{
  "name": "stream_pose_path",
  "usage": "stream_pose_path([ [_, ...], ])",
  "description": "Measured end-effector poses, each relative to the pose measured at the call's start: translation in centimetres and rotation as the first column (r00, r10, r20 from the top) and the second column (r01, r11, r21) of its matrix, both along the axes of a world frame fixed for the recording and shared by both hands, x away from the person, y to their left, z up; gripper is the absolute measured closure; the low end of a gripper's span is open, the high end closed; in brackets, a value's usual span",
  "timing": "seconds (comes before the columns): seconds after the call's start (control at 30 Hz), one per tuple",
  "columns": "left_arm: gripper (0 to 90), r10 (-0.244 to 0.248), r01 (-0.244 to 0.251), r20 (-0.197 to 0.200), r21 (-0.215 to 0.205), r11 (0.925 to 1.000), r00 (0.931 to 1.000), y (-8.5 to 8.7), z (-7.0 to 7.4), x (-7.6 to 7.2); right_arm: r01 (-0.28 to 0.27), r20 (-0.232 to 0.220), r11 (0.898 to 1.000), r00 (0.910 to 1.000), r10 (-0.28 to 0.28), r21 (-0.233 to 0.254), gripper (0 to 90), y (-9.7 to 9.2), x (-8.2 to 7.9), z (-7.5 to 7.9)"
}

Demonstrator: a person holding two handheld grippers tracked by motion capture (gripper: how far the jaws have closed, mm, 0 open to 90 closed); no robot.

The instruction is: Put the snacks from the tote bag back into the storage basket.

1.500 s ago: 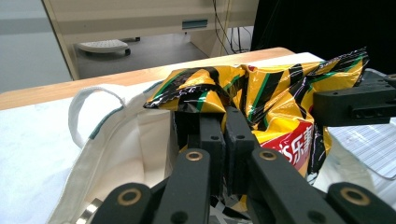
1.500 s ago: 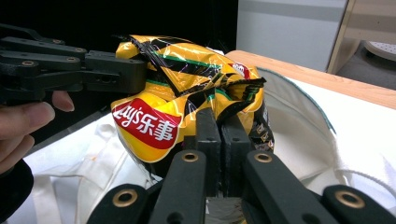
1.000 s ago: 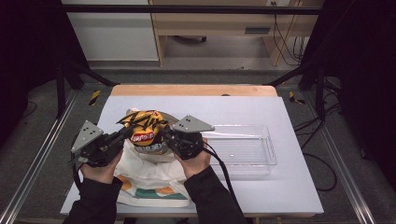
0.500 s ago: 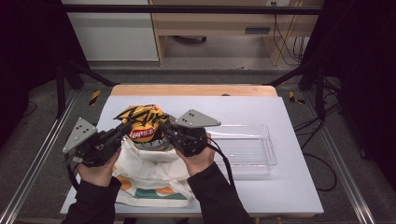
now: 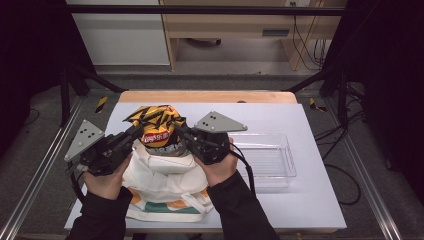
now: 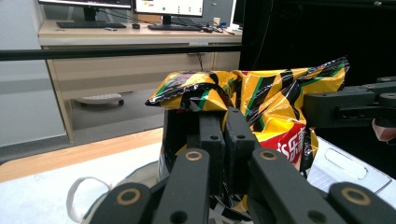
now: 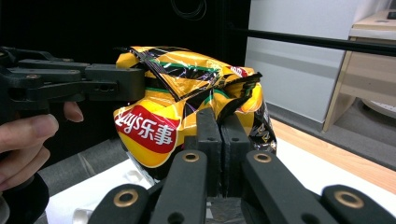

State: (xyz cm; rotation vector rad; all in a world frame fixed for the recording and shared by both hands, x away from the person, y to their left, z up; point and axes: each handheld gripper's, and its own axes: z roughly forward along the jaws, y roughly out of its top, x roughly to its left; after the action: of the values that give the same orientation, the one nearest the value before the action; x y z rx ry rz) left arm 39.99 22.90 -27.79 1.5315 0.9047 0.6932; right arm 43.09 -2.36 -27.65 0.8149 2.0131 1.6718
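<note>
Canvas, cream with orange and green print, is the tote bag [image 5: 165, 192] lying on the white table [image 5: 300, 200] nearest the person. Above its mouth, the left gripper [image 5: 131, 135] and right gripper [image 5: 184, 134] each pinch a side of the yellow-and-black chip bag [image 5: 157, 129], jaws clenched tight on its foil, likely so it hangs upright over the opening. Beyond to the right sits a clear plastic tray [image 5: 272, 160].

black sleeves [image 5: 239, 210], black gripper [image 5: 186, 136], seemingly brass-ringed pivots
</note>
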Motion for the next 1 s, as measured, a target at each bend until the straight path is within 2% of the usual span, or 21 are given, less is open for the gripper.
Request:
stream_pose_path([
  [0.23, 87.7, -0.014, 0.014, 0.008, 0.000, 0.9999, 0.9999, -1.3, 0.9, 0.3, 0.021, 0.011, 1.000, 0.9997, -0.021, 0.000, 89.1, -1.4, -0.1, 1.1],
  [0.77, 87.9, -0.055, 0.055, 0.008, 0.008, 0.9985, 0.9985, -5.0, 1.6, 1.4, 0.067, 0.012, 0.998, 0.9977, -0.067, -0.003, 89.1, -4.8, -0.2, 1.8],
  [1.0, 87.9, -0.080, 0.080, 0.002, 0.020, 0.9966, 0.9968, -7.3, 1.6, 1.9, 0.098, 0.010, 0.995, 0.9951, -0.098, -0.005, 89.1, -7.1, -0.3, 1.7],
])
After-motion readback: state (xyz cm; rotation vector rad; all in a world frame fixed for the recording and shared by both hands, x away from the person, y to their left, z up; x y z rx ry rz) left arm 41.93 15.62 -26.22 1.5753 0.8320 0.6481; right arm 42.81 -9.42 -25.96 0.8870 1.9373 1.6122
